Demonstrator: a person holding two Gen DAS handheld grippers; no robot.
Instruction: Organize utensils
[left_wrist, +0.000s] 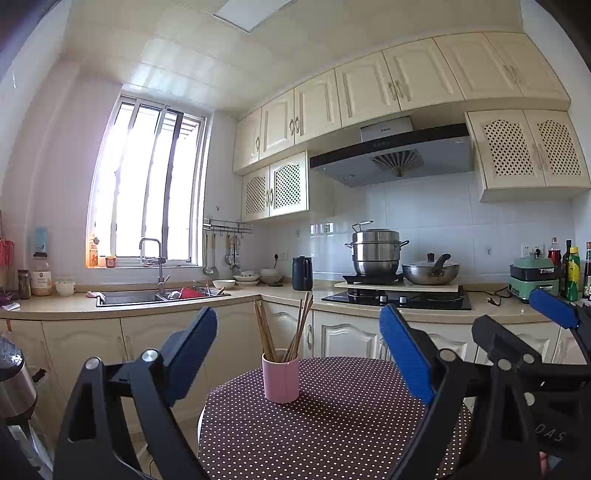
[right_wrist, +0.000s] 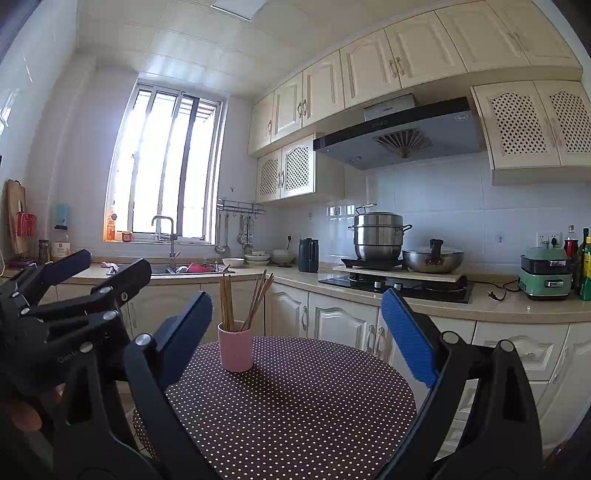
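Apparently close to finished, or else not yet begun; hard to say which from these views alone. Shows a bundle of wooden chopsticks standing in a pink cup, splayed into two leaning groups above the rim, with the cup upright on the round counter under a brown dotted cloth, toward its far side. Shows no loose utensil anywhere on the visible cloth, either from the left wrist or from the right, where the same pink cup and chopsticks sit left of centre on the counter. Cannot see the nearest edge of the cloth, hidden beneath the gripper bodies, so cannot rule out strays there. Finds the left gripper spread wide and carrying nothing, held back from the cup and roughly framing it between its blue pads. Finds the right gripper likewise spread wide and carrying nothing, aimed over bare cloth just right of the cup. Places both side by side, near each other, neither touching the cup nor the chopsticks. Suggests, as a judgement, that gathering into the cup is complete and that little remains beyond perhaps squaring up the two leaning groups. Leaves aside the ladles on the wall rail and the crockery by the sink, well apart across the kitchen and of unclear relevance to the task
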